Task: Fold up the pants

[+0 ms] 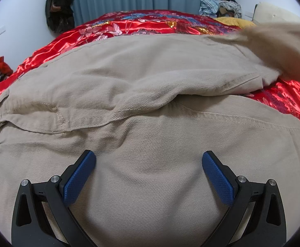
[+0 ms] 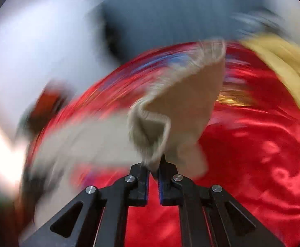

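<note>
Pants on the bed: right claw clamped on a leg end, left claw apart above the seat, we should carry the leg across flat.

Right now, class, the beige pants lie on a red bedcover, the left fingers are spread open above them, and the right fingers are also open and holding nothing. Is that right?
Not quite. The right wrist view shows the right fingers shut on a fold of the pants. The rest stands: the pants lie on the red bedcover, and the left fingers are spread open above them.
</note>
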Action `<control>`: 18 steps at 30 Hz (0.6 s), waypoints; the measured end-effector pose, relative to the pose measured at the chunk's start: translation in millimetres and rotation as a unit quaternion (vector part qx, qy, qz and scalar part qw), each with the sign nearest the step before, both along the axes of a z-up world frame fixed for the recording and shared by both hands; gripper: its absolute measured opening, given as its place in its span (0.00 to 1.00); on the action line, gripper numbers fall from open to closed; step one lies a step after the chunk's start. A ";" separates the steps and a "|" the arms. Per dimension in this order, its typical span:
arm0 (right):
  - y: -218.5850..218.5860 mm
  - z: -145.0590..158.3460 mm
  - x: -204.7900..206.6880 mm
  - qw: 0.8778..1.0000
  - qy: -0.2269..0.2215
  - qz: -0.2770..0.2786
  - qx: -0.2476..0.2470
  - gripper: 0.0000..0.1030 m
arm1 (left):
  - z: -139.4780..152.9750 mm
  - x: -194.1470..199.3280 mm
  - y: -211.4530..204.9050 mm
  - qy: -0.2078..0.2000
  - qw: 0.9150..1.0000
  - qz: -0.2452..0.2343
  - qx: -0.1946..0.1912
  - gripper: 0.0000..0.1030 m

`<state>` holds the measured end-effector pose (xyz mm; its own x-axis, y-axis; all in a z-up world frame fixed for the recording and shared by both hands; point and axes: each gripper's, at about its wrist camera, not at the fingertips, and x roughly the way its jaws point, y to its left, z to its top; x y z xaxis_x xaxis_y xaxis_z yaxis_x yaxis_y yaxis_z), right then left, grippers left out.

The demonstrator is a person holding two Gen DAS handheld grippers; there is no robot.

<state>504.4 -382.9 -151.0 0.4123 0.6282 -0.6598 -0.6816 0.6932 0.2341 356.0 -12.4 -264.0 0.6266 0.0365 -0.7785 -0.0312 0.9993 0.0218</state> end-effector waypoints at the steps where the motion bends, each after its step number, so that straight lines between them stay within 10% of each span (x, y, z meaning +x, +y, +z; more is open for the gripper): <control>1: 2.0 -0.5 -31.8 1.000 0.005 0.026 -0.008 0.07 | -0.1 -0.2 -0.2 0.000 1.000 0.000 0.001 1.00; 3: -13.7 -10.9 -84.6 0.999 0.030 0.025 -0.018 0.06 | 0.1 0.2 -0.8 0.002 1.000 0.000 0.002 1.00; 6: -78.5 -44.0 -118.2 0.983 0.059 -0.143 -0.096 0.07 | 0.6 1.5 -1.5 0.007 1.000 0.000 0.004 1.00; 11: -164.0 -40.3 -148.0 0.898 0.068 -0.410 -0.142 0.33 | 1.7 6.5 0.8 0.021 1.000 0.000 -0.004 1.00; 14: -149.7 -6.6 -167.5 0.894 0.027 -0.439 -0.086 0.63 | 2.8 10.1 2.4 0.035 0.999 -0.002 -0.007 1.00; 18: -76.3 18.5 -189.8 0.912 -0.024 -0.409 -0.009 0.73 | 17.6 9.3 -0.5 0.071 0.997 -0.008 0.001 0.99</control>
